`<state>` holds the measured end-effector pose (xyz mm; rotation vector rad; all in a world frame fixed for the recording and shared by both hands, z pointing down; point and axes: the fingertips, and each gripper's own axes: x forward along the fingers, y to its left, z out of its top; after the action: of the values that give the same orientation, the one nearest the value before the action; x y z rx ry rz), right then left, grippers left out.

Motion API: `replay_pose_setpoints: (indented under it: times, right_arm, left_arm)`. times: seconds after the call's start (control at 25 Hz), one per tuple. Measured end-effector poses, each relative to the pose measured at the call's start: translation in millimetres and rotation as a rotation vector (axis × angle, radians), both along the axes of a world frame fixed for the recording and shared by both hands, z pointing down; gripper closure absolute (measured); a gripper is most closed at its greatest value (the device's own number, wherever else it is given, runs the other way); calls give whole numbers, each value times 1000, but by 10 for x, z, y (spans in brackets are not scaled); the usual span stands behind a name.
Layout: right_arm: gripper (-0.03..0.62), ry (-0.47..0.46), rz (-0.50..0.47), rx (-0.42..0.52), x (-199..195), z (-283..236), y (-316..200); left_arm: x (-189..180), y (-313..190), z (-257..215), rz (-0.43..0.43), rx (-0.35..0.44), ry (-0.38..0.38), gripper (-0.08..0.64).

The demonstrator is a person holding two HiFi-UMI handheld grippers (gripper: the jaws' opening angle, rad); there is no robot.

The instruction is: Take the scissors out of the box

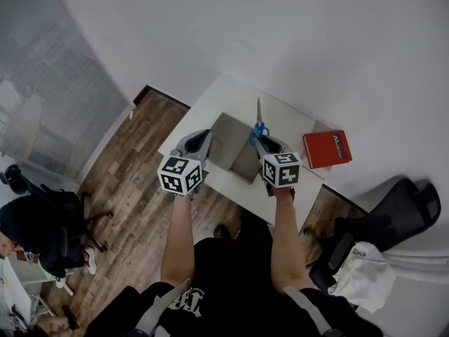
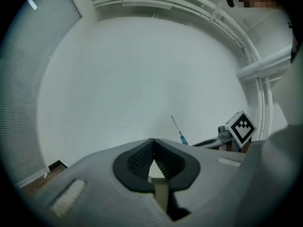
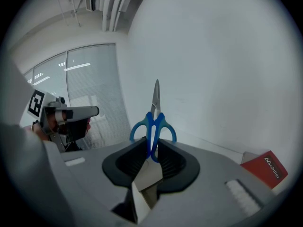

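Scissors (image 1: pixel 258 127) with blue handles stand blades-up above the open cardboard box (image 1: pixel 226 133) on the white table (image 1: pixel 231 93). My right gripper (image 1: pixel 260 143) is shut on the handles. In the right gripper view the scissors (image 3: pixel 154 122) rise from between the pads of that gripper (image 3: pixel 152 148), with the steel tip pointing up. My left gripper (image 1: pixel 205 137) hovers at the box's left side. Its jaws (image 2: pixel 152 148) are shut, pads touching, and nothing shows between them. From the left gripper view the scissors (image 2: pixel 180 132) appear thin and tilted beside the right gripper's marker cube (image 2: pixel 243 128).
A red box (image 1: pixel 327 148) lies on the table to the right of the cardboard box, also seen as a red box (image 3: pixel 264 168) from the right gripper. A black office chair (image 1: pixel 393 213) stands at the right and another black chair (image 1: pixel 49 223) on the wood floor at the left. A white wall lies beyond the table.
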<state>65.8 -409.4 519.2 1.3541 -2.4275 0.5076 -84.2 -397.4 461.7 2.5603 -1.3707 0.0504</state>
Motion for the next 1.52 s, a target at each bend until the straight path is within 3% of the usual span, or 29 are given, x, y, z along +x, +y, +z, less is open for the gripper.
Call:
replay_pose_setpoints:
  times: [1.52]
  right_arm:
    - [512, 29, -13, -21, -46, 113, 140]
  left_arm:
    - [31, 136, 80, 10, -12, 5, 561]
